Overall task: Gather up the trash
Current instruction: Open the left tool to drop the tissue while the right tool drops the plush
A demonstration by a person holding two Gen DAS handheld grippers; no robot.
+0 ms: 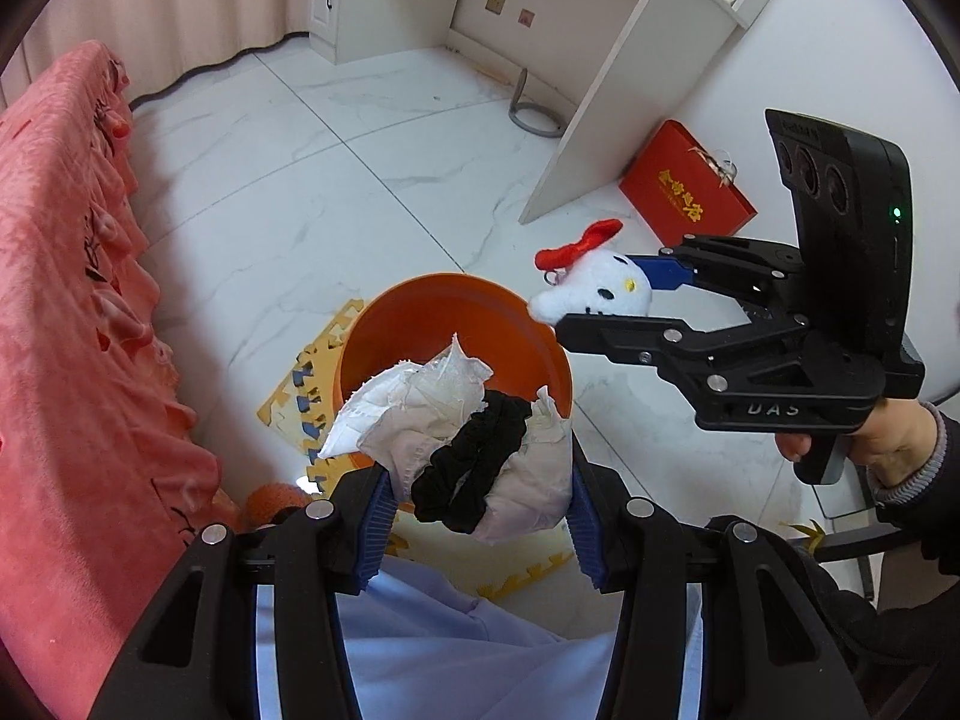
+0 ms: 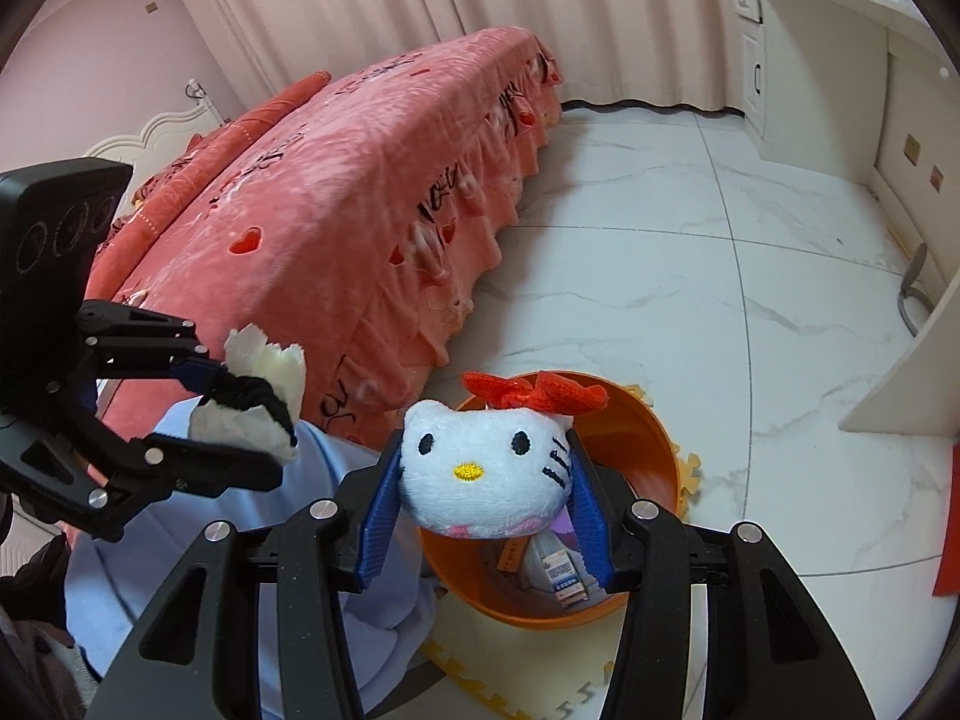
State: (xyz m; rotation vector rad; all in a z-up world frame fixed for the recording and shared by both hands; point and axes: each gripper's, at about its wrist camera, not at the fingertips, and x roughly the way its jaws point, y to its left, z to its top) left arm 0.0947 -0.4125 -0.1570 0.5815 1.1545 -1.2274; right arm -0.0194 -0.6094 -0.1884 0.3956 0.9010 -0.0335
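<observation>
My left gripper (image 1: 480,480) is shut on a bundle of crumpled white tissue (image 1: 420,408) with a black cloth (image 1: 474,456) wrapped in it, held above the near rim of the orange bin (image 1: 444,312). The bundle also shows in the right wrist view (image 2: 258,402), left of the bin (image 2: 654,426). My right gripper (image 2: 483,474) is shut on a white cat plush head with a red bow (image 2: 486,468), above the bin's rim. In the left wrist view the plush (image 1: 594,288) hangs at the bin's right edge in the right gripper (image 1: 606,294). Paper packets (image 2: 558,570) lie inside the bin.
A bed with a pink cover (image 2: 336,192) stands to the left. Yellow foam mat pieces (image 1: 306,384) lie under the bin on the white marble floor (image 1: 336,180). A red box (image 1: 684,186) leans by a white desk panel (image 1: 606,96). Light blue cloth (image 1: 456,648) lies below my grippers.
</observation>
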